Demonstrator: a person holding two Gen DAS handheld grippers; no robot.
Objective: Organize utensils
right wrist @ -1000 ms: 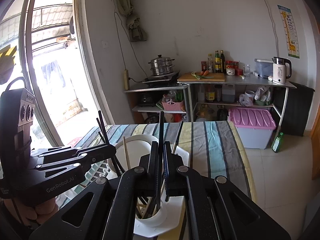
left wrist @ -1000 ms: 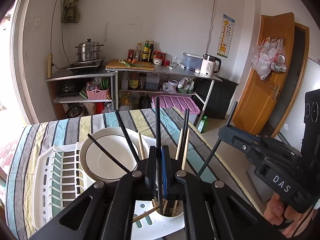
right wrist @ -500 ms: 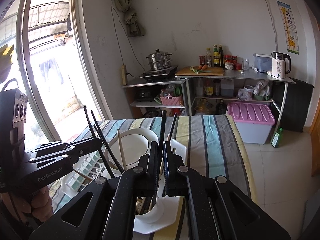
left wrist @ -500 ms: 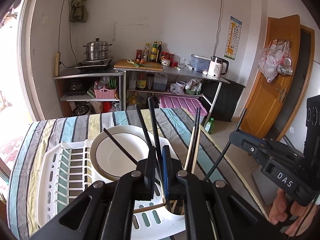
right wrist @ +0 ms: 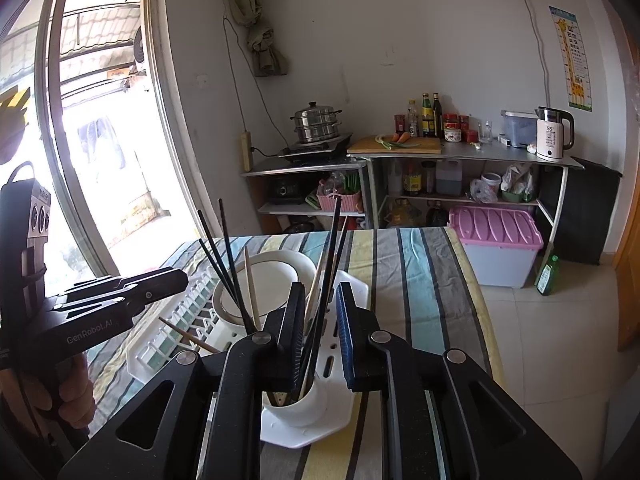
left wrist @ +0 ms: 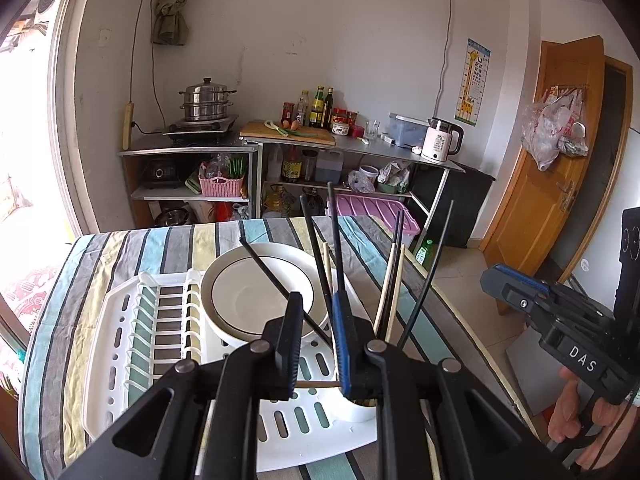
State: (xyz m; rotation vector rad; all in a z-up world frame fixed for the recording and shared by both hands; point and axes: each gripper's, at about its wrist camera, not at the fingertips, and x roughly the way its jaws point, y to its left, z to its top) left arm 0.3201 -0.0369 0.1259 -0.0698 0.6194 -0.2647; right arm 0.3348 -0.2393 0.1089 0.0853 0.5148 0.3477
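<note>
A white utensil cup (right wrist: 298, 406) stands at the near corner of a white dish rack (left wrist: 120, 320) and holds several black chopsticks (left wrist: 336, 248) and pale wooden ones (right wrist: 251, 288). The cup also shows in the left wrist view (left wrist: 360, 410). My left gripper (left wrist: 318, 316) is open above the cup, empty, with chopsticks standing between its jaws. My right gripper (right wrist: 322, 308) is open above the cup too, empty. One wooden chopstick (right wrist: 188, 335) lies across the rack. A white bowl (left wrist: 256, 292) sits in the rack.
The rack rests on a striped tablecloth (left wrist: 160, 244). Beyond the table stand metal shelves with a steamer pot (left wrist: 206, 100), bottles, a kettle (left wrist: 440, 144) and a pink-lidded bin (right wrist: 496, 248). A wooden door (left wrist: 552, 152) is at the right.
Both grippers have opened and let go of the black chopsticks they held. Both have drawn back and up a little from the cup.
</note>
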